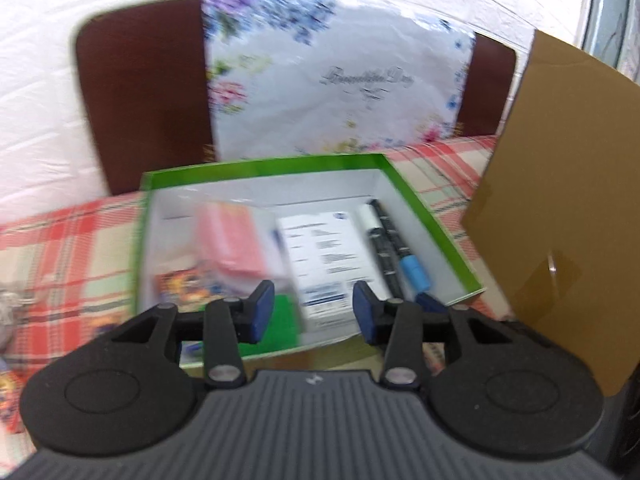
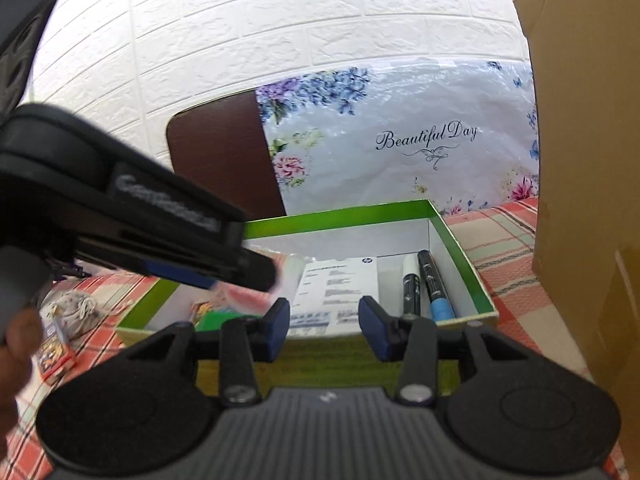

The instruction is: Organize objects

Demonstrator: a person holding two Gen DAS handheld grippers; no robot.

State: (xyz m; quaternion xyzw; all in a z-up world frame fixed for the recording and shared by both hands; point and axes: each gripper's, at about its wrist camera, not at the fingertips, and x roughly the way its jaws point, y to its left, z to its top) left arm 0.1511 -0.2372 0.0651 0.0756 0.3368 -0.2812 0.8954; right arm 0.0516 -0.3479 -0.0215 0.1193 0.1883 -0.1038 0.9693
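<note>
We've got both grippers spread and empty, left gripper and right gripper, over the green box on the plaid tablecloth. Pink pack is blurry; two markers lie lengthwise, caps toward us. White brick wall behind.

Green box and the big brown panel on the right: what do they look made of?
Green box: likely printed cardboard with thin folded walls, glossy green rim, plain white inside. Brown panel: apparently raw corrugated cardboard, matte kraft surface, with a shinier strip that looks like tape near its lower part.
</note>
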